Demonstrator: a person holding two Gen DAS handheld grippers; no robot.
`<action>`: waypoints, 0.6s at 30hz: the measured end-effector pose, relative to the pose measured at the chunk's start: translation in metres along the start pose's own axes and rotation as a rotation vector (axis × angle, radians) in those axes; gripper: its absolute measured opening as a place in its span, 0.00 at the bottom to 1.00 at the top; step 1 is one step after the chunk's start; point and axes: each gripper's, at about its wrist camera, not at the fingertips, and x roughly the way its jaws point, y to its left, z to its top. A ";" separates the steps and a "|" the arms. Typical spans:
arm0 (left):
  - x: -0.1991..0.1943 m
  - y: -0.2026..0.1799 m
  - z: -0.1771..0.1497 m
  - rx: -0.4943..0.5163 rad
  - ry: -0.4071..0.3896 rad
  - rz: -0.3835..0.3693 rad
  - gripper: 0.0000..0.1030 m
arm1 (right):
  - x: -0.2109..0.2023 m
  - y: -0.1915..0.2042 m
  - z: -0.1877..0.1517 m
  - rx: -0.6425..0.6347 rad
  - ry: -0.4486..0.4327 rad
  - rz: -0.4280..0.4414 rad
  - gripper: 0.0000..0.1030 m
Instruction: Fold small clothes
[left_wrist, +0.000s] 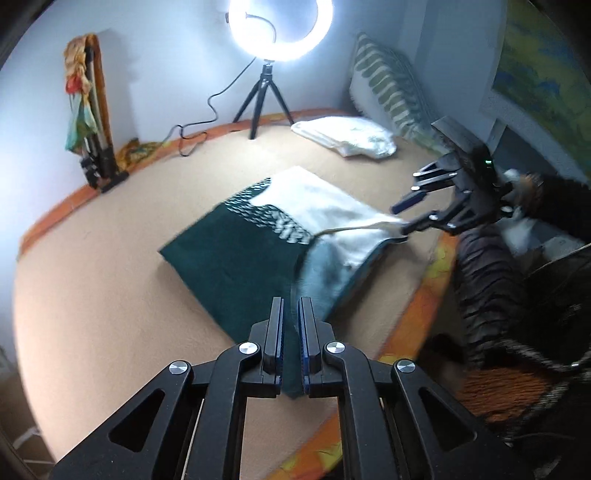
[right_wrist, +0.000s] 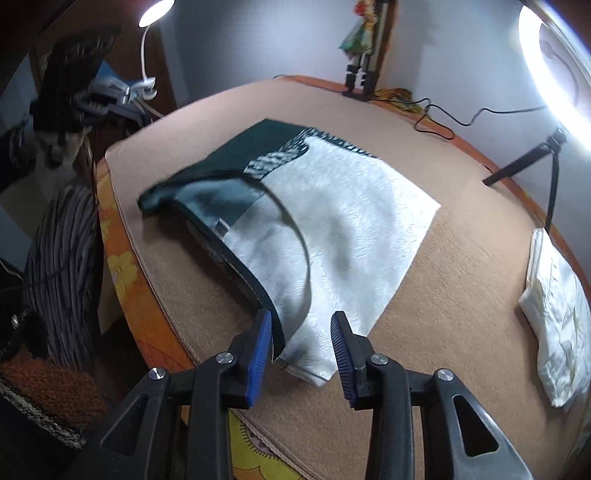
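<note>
A small garment (left_wrist: 229, 258), dark green on one half and white on the other with a patterned band between, lies partly folded on the beige surface (left_wrist: 110, 295). My left gripper (left_wrist: 291, 306) is shut above its near green corner, and green cloth shows through the thin slit between the pads. From the right wrist it appears blurred as the left gripper (right_wrist: 136, 103), apart from the garment (right_wrist: 351, 221), with no cloth hanging from it. My right gripper (right_wrist: 301, 314) is open, and the white corner lies loose between its blue pads (right_wrist: 258, 354). The left wrist view shows the right gripper (left_wrist: 399, 220) at that corner.
A ring light on a tripod (left_wrist: 264, 99) stands at the back, its cable trailing left. A folded white cloth (right_wrist: 557, 325) lies to the right, near a striped pillow (left_wrist: 391, 88). The orange edge (left_wrist: 424, 306) runs close by the garment, with a dark striped bundle (right_wrist: 62, 266) beyond it.
</note>
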 end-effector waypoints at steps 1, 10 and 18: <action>0.008 0.000 0.003 0.008 0.014 0.014 0.06 | 0.004 0.001 -0.001 -0.011 0.016 0.004 0.31; 0.088 -0.021 -0.010 0.088 0.257 -0.014 0.06 | 0.013 -0.006 -0.016 -0.032 0.146 0.060 0.27; 0.078 -0.023 -0.016 0.079 0.240 -0.005 0.06 | -0.026 -0.035 0.064 0.115 -0.138 0.143 0.23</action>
